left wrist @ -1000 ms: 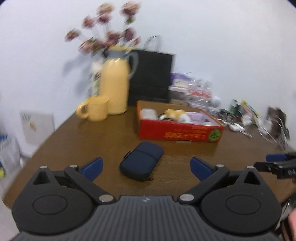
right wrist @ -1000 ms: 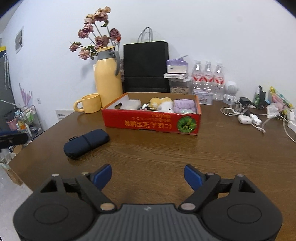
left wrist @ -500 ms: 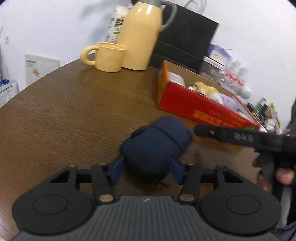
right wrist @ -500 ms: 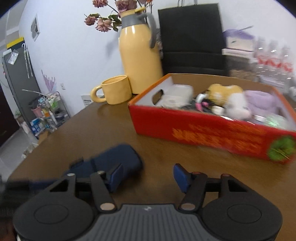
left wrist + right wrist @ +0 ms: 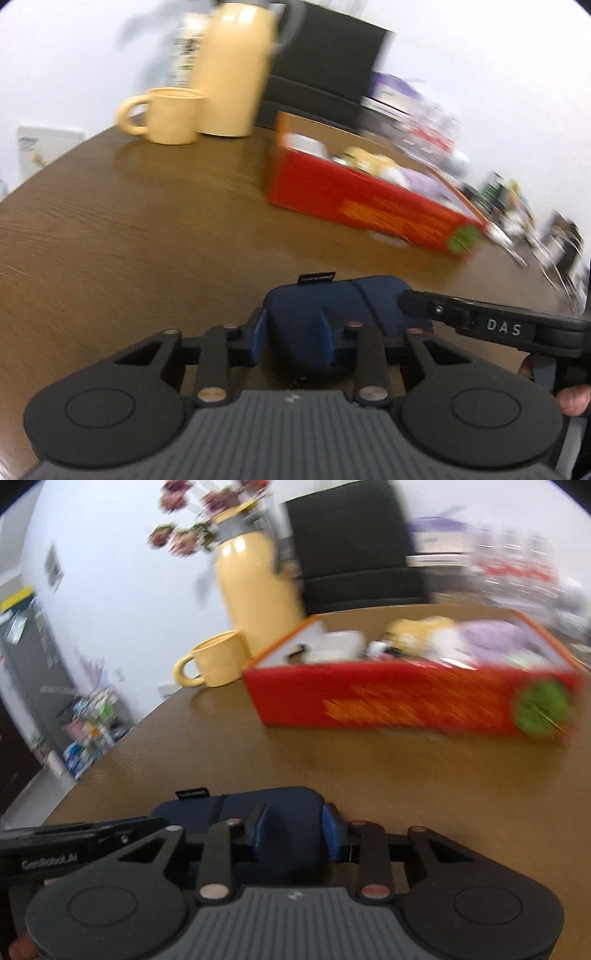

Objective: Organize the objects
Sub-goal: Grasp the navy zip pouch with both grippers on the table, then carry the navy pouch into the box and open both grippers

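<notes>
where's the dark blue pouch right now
The dark blue pouch lies on the brown table, in front of the red box, pinched at one end by the left tool and at the other by the right tool.

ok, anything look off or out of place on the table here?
Only the navy pouch: it lies loose on the table outside the red box, with the left gripper and right gripper both clamped on it. No spills or damage visible.
</notes>
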Action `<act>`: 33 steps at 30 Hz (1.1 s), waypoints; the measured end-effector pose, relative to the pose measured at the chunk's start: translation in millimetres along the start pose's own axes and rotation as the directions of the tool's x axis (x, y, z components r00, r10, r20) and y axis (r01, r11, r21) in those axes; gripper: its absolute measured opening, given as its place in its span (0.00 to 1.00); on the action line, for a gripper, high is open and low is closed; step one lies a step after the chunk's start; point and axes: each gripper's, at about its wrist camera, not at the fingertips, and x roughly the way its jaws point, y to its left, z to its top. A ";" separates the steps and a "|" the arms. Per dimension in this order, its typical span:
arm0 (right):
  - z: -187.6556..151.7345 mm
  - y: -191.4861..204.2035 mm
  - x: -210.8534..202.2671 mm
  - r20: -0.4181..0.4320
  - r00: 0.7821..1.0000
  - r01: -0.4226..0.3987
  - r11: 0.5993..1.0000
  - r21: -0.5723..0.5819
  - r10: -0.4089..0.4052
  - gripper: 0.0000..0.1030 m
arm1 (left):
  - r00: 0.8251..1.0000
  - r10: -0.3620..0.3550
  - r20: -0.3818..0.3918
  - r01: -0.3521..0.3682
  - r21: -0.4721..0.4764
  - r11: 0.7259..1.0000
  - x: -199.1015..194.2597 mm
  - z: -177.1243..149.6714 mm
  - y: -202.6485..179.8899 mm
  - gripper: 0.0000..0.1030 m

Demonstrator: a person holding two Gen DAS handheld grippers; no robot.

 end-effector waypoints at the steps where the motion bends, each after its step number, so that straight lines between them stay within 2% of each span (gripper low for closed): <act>1: -10.5 -4.8 -15.0 0.010 1.000 0.014 1.000 0.024 -0.014 0.29 | 1.000 -0.017 -0.007 0.017 0.031 0.999 -5.3 -7.4 -11.0 0.29; 7: -62.8 -19.9 -94.9 0.028 0.991 0.125 0.989 0.081 -0.127 0.29 | 0.989 -0.134 -0.069 0.141 0.110 0.984 -33.6 -45.2 -54.7 0.30; 10: -78.3 -20.4 -121.8 0.034 0.989 0.139 0.987 0.079 -0.142 0.29 | 0.988 -0.138 -0.068 0.144 0.102 0.984 -38.5 -53.7 -58.6 0.31; 11: -81.4 -19.7 -126.1 0.040 0.989 0.141 0.987 0.080 -0.144 0.29 | 0.989 -0.132 -0.066 0.138 0.101 0.985 -40.3 -54.5 -59.1 0.32; 13: -86.7 -20.9 -131.7 0.045 0.987 0.151 0.985 0.081 -0.155 0.30 | 0.990 -0.124 -0.074 0.131 0.101 0.986 -42.4 -54.3 -59.0 0.47; 18: -89.7 -28.3 -127.6 0.050 0.989 0.132 0.984 0.116 -0.139 0.33 | 0.985 -0.142 -0.096 0.152 0.109 0.982 -36.8 -54.3 -60.1 0.51; 20: -87.8 -30.6 -123.4 0.056 0.989 0.127 0.984 0.122 -0.135 0.39 | 0.984 -0.147 -0.103 0.156 0.087 0.984 -34.3 -53.7 -57.0 0.53; 22: -88.1 -35.6 -122.3 0.054 0.990 0.126 0.983 0.135 -0.134 0.45 | 0.981 -0.156 -0.112 0.165 0.081 0.983 -34.2 -52.0 -54.3 0.53; 27: -88.9 -46.2 -118.9 0.037 0.996 0.071 0.977 0.203 -0.080 0.46 | 0.971 -0.193 -0.139 0.202 0.054 0.978 -29.9 -50.7 -49.4 0.53; 30: -88.6 -44.2 -117.7 0.023 0.999 0.030 0.978 0.205 -0.035 0.45 | 0.959 -0.244 -0.148 0.249 0.019 0.968 -26.7 -52.6 -45.8 0.43; 31: -89.3 -43.6 -117.0 0.015 1.000 0.001 0.978 0.209 -0.005 0.40 | 0.962 -0.235 -0.140 0.241 0.025 0.970 -27.9 -52.1 -46.0 0.39; 33: -89.7 -39.5 -117.2 0.015 1.000 0.006 0.977 0.214 -0.009 0.39 | 0.967 -0.217 -0.134 0.223 0.031 0.974 -30.1 -49.3 -47.8 0.32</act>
